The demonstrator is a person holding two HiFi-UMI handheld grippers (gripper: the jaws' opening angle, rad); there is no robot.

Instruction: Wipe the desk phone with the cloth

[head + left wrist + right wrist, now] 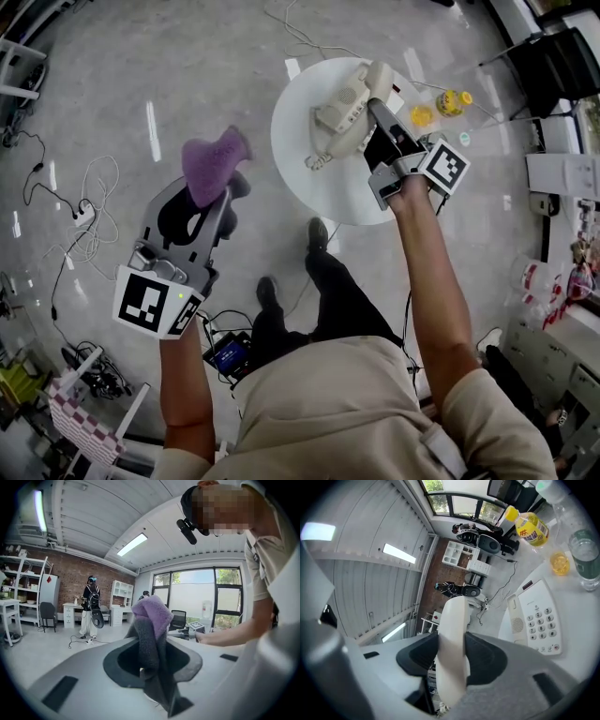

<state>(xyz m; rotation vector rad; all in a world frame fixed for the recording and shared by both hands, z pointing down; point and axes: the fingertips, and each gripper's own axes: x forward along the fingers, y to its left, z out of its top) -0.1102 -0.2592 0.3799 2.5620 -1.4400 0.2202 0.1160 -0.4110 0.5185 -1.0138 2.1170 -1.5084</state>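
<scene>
Step-wise this looks like the setup bit before any actual wiping: the right gripper (378,111) is clamped on the cream plastic phone handset (452,653), jaws about halfway in with the handset pinched between the pads, lifted off the cream push-button phone base (536,618). The base sits on the round white table (300,178), roughly 1 o'clock from the person in the head view. The left gripper (208,195) is closed on a bunched fuzzy purple cloth (211,161) and hangs over bare floor at about 10 o'clock, well apart from the table, so nothing's been touched w/ the cloth yet afaict. Next move imo: swing the cloth over to the phone and rub the base or the handset, keeping the handset steady and watching the yellow-labelled plastic bottle (453,101) and the small glass of yellow liquid (421,115) at the phone's 3 o'clock, prob easy to knock. Hard to see: in the head view the right gripper covers part of the base, the cord only shows as a curly bit near the table edge, and the left gripper view doesn't show the phone at all. The base's near edge is cut off by the gripper body in the right gripper view.
</scene>
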